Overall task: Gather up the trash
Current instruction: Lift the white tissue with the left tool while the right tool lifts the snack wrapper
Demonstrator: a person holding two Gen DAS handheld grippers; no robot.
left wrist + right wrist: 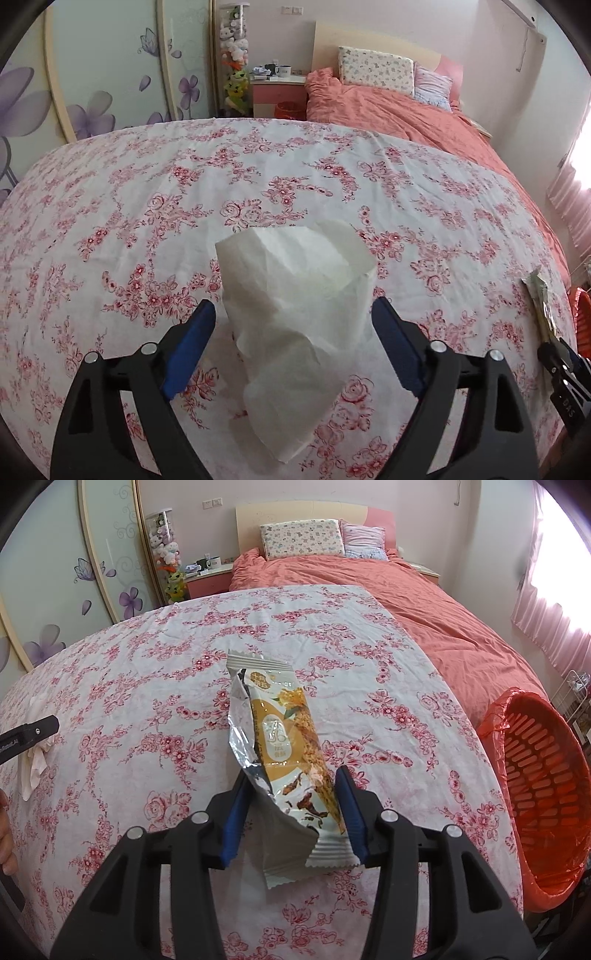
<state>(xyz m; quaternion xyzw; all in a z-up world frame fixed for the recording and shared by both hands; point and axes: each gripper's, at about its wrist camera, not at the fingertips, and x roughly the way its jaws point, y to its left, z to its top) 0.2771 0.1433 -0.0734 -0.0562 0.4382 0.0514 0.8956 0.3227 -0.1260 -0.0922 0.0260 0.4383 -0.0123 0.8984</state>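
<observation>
Two pieces of trash on the floral cloth (pixel 110 206) — one white tissue (pixel 295 288) between the spread left gripper (pixel 293 314), one snack wrapper (pixel 284 753) pinched by the right gripper (pixel 293 779). One orange basket (pixel 546 794) stands beside the cloth.

Both wrist views—close, angled down—share the floral cloth (pixel 147 192).

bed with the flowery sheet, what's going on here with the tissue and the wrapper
A person is clearing trash off the flowered sheet with a pair of tongs in each hand. The left tongs stand open around a crumpled white tissue, pads clear of it. The right tongs straddle a torn snack wrapper, and it is hard to tell whether the pads are pressing on it. Both pieces are on the sheet. An orange bin with a red liner waits at the bed's right edge.
</observation>
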